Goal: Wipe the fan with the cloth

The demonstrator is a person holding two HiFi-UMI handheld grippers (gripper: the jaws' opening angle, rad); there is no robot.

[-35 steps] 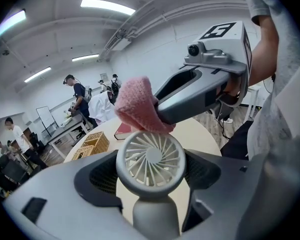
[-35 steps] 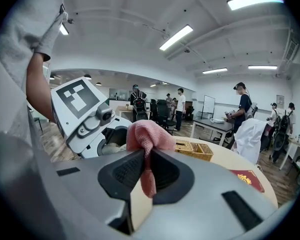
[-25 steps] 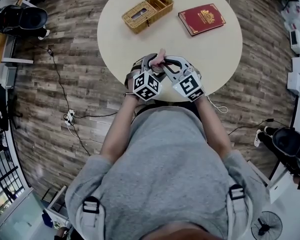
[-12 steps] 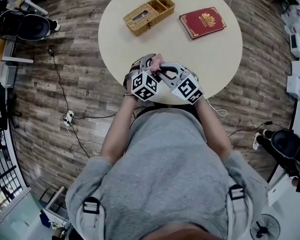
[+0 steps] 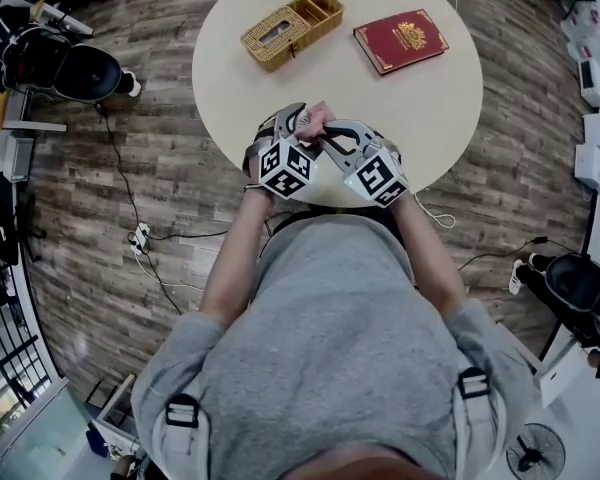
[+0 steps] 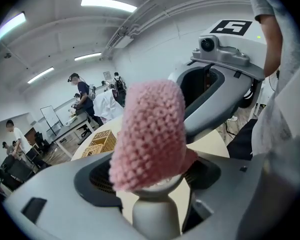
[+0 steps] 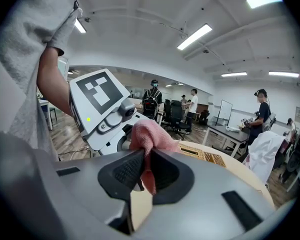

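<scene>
Cloth (image 5: 318,119) above round cream table (image 5: 400,103), wood-plank floor (image 5: 130,218) around.

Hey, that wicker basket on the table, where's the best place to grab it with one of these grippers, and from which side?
Probably the wicker basket's open compartment: come straight down from above, one jaw inside and one outside its thin upright wall. The other end is covered by a slotted lid, so it offers no edge to pinch.
</scene>
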